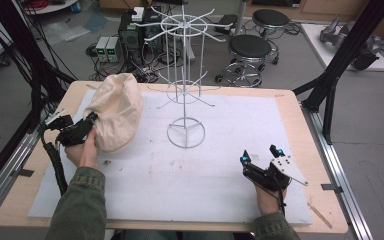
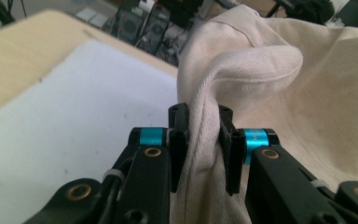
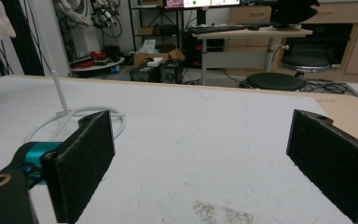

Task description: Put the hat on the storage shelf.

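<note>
Your left gripper (image 2: 204, 154) is clamped on a fold of the cream cloth bag (image 1: 116, 110), which sits bunched near the left edge of the white mat (image 1: 230, 200), toward the far left corner of the table (image 1: 15, 200). Your right gripper (image 1: 261, 155) rests by the near right corner of the mat with its jaws wide apart and nothing between them. The bite takes in only a narrow pinch of fabric at the hem, so a quick lift could likely let the cloth slide out of the pads. The wire rack (image 1: 185, 75) stands just beside the bag, near the far edge; swinging the loose fabric that way may snag a hook and tip the light stand.
</note>
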